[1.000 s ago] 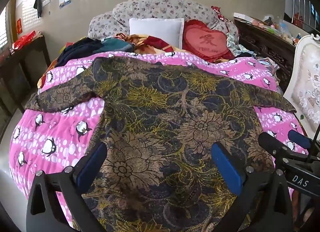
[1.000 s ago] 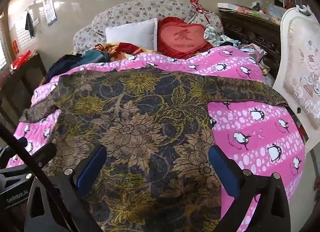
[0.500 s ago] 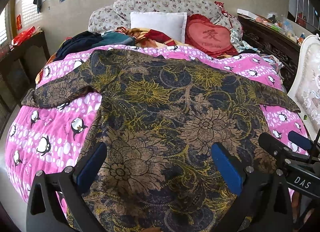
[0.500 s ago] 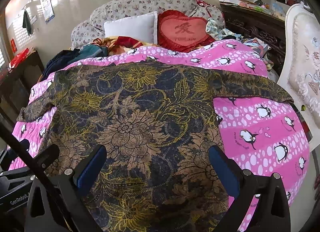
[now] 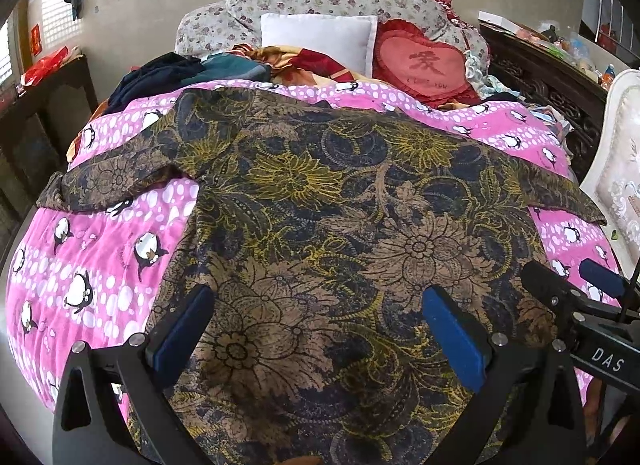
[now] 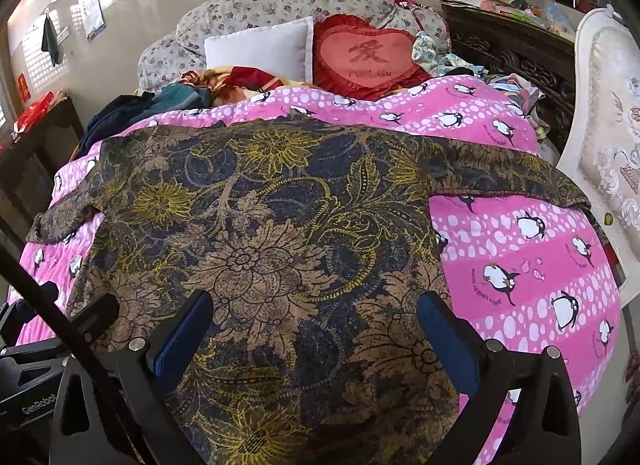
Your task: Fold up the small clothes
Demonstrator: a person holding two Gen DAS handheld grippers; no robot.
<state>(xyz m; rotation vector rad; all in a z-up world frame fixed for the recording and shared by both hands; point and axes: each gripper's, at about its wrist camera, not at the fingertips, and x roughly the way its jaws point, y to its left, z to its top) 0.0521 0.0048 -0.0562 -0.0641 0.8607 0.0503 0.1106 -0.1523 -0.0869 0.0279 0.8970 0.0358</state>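
Observation:
A dark floral shirt [image 5: 320, 225] with gold and brown flowers lies spread flat on the pink penguin quilt [image 5: 100, 249], sleeves out to both sides. It also shows in the right wrist view [image 6: 260, 233]. My left gripper [image 5: 316, 325] is open and empty above the shirt's lower part, left of centre. My right gripper [image 6: 312, 329] is open and empty above the lower part too, closer to the shirt's right edge. Each gripper shows at the edge of the other's view: the right one [image 5: 576, 289], the left one [image 6: 60, 317].
At the bed's head lie a white pillow [image 5: 320, 39], a red heart cushion [image 5: 424, 61] and a heap of clothes [image 5: 192, 73]. A dark carved sideboard [image 5: 544, 77] and a white chair [image 5: 620, 169] stand on the right, a dark table [image 5: 48, 105] on the left.
Both grippers have moved a little forward and up over the shirt, so more of the bed shows. Both stay open. The shirt has not moved.

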